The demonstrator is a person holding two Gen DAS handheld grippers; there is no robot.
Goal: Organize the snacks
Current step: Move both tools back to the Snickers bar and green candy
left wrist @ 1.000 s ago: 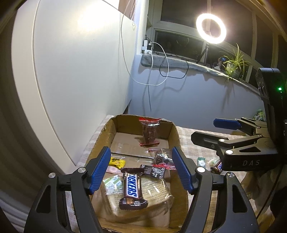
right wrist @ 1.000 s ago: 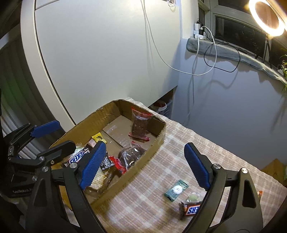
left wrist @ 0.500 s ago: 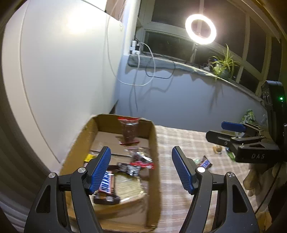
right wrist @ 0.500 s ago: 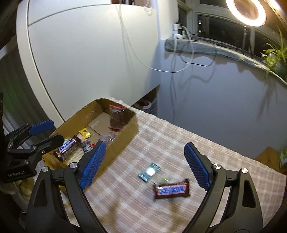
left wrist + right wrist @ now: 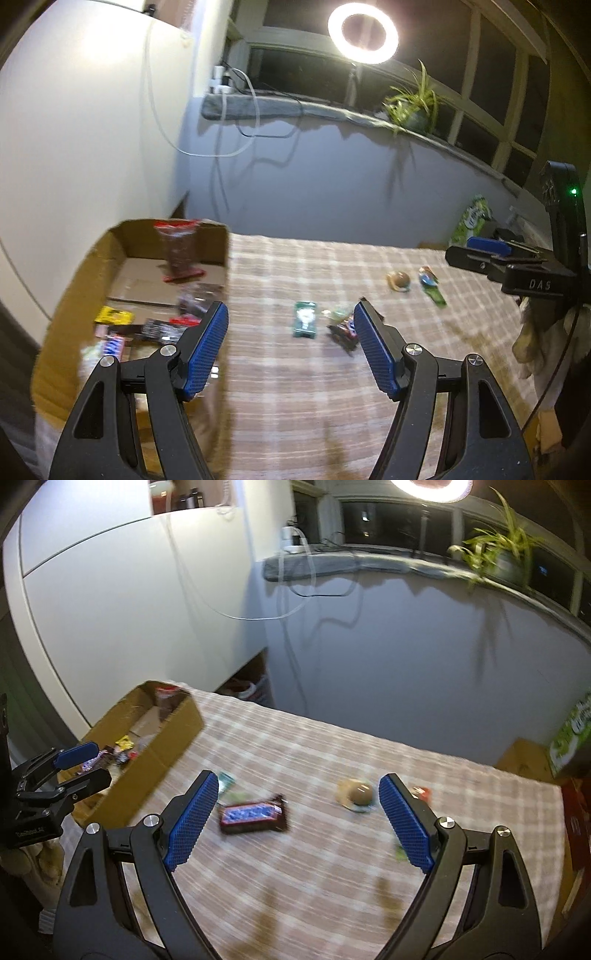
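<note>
Brown-wrapped Snickers bar (image 5: 254, 813) lies on the checked worktop (image 5: 332, 867), just at ten o'clock of your right tongs (image 5: 297, 821) (both tongs apart, empty); straddle its narrow width squarely, then carry it to the cardboard box (image 5: 155, 760).

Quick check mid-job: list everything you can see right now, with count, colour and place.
box: 1, brown cardboard, table's left, holds several snacks
Snickers: 1, brown, on cloth between the right tool's fingers
green packet: 1, green, mid-table right of box
round snack: 1, tan, right of Snickers
long wrapper: 1, blue-green, right of round snack
tablecloth: 1, checked beige
ring light: 1, lit, at window
plant: 1, green, on sill
left tool: open, empty, near box
right tool: open, empty, over Snickers
</note>
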